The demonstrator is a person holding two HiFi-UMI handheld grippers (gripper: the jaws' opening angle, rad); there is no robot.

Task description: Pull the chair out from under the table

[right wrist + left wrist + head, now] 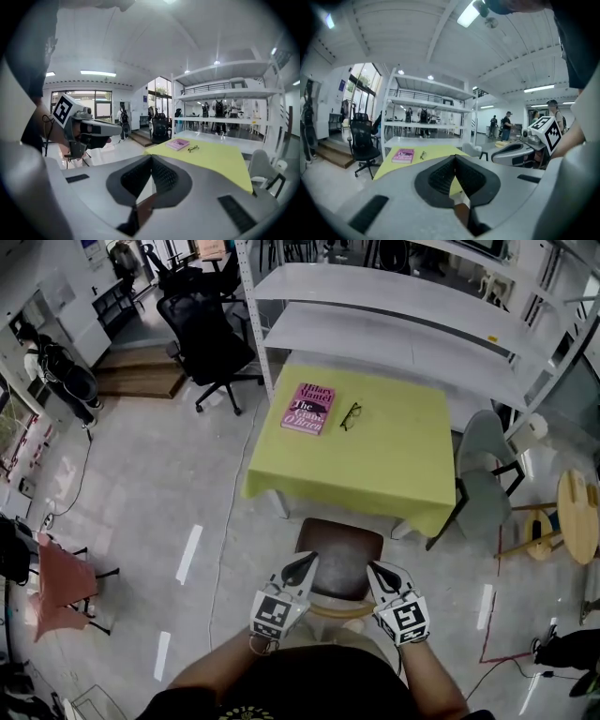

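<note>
The chair has a dark brown seat and a pale wooden back rail. It stands at the near edge of the table, which is draped in a yellow-green cloth; most of the seat shows in front of the cloth. My left gripper and right gripper hover side by side over the seat's near corners, both shut with nothing between the jaws. The left gripper points level toward the table, and so does the right gripper. A pink book and glasses lie on the table.
White shelving stands behind the table. A black office chair is at the back left, a grey chair at the table's right side, a round wooden stool far right, and a red chair at the left.
</note>
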